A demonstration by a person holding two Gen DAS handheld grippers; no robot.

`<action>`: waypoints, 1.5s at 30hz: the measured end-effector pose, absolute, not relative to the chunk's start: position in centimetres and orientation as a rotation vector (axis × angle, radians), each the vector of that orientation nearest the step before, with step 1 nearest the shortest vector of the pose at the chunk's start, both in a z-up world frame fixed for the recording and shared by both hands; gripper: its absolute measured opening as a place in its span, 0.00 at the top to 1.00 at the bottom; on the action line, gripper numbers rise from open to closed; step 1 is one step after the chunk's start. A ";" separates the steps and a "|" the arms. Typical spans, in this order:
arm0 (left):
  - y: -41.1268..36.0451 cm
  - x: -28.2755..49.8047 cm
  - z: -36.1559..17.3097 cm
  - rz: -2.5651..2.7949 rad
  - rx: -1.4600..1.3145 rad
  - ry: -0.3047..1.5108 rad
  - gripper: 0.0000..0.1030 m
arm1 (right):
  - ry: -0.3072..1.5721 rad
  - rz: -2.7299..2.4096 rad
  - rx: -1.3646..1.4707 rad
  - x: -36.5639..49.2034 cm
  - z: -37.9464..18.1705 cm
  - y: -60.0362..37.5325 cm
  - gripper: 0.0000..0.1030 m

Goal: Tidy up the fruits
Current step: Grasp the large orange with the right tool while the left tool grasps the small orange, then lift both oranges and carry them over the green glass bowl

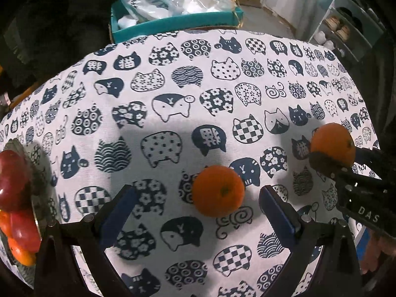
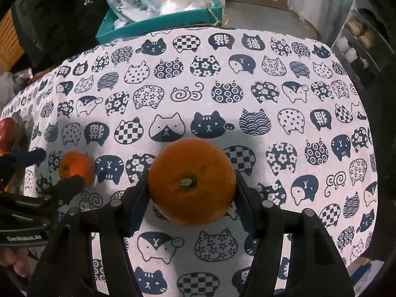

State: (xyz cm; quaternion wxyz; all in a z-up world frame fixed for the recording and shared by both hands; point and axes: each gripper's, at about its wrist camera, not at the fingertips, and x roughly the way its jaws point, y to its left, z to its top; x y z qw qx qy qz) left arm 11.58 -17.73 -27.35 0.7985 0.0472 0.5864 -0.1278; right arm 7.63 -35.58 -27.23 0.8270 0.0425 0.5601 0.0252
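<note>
My right claw [image 2: 191,193] is clamped on an orange [image 2: 191,182], one pad on each side, stalk end facing me. My left claw [image 1: 195,212] stands apart, its blue pads [image 1: 117,212] either side of a second orange [image 1: 217,190] that sits on the tablecloth [image 1: 173,86] toward the table's near edge, nearer the right-hand pad and touching neither.

The risks I see: the held orange is round and smooth, and the pads grip only its sides, so a quick swing toward the bowl [image 1: 37,163] at the table's left edge could let it roll out and drop. My two claws work close together, so crossing paths might knock one against the other. If my left claw closes off-centre, the loose orange could squirt out toward the near edge. The bowl already holds red and orange fruit [image 1: 14,180], heaped I think, though it is half out of view, and another piece might tumble off.
</note>
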 end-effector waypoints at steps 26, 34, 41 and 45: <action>-17.5 10.7 -25.6 -0.302 0.078 1.194 0.58 | 1.127 0.056 0.052 7.2 -25.1 -34.1 0.39; -16.2 9.7 -22.0 -0.303 0.024 1.141 0.58 | 1.063 0.073 0.028 6.3 -22.0 -33.1 0.39; -14.8 8.4 -19.0 -0.303 -0.002 1.091 0.58 | 1.000 0.100 0.019 5.6 -18.9 -32.0 0.39; -13.5 7.6 -17.3 -0.287 0.005 1.058 0.58 | 0.970 0.118 0.011 5.0 -17.4 -31.3 0.39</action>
